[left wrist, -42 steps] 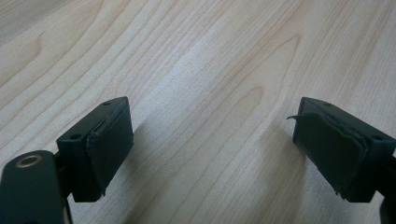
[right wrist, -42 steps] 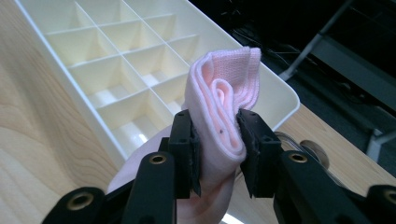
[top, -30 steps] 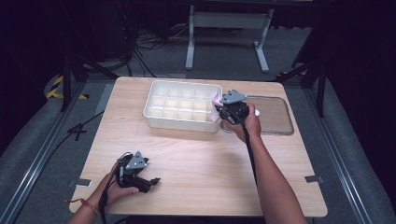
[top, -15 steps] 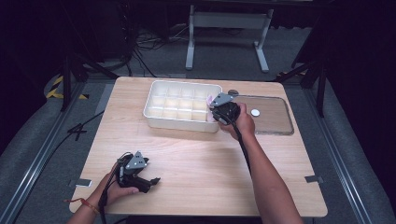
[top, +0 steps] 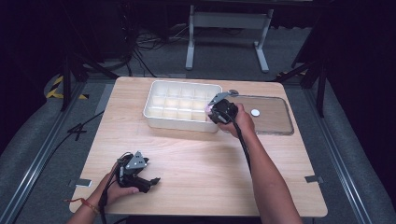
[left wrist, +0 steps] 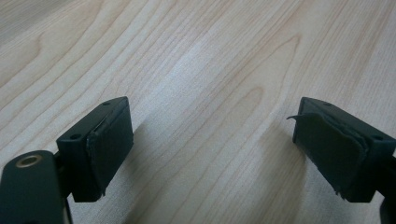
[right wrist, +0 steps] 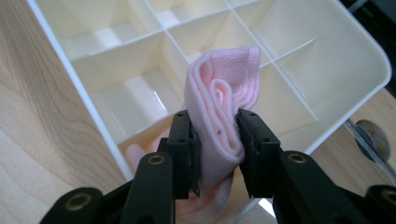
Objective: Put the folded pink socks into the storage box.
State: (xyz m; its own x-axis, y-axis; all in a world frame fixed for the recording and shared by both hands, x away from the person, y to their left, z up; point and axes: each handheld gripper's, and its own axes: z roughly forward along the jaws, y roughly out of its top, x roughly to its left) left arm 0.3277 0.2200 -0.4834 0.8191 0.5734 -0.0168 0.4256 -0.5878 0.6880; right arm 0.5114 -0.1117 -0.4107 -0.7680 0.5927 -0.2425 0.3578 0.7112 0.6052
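Pink folded cloth point(right wrist: 223, 107) was clamped between the jaws of our right gripper point(right wrist: 215, 140), held right over the near corner compartments of the white divided tray point(top: 154, 115), by the end nearest the clear lid point(top: 275, 122) lying flat beside it. Our left gripper point(left wrist: 224, 149) sat low on the wooden table point(top: 201, 158), well apart from the tray, jaws spread wide with only bare wood between them

Count on the table point(top: 201, 158): one white divided tray point(top: 182, 106), twelve compartments; one clear lid point(top: 268, 116); one rolled pink cloth point(right wrist: 224, 116); two grippers, left gripper point(top: 148, 181) and right gripper point(top: 211, 109).
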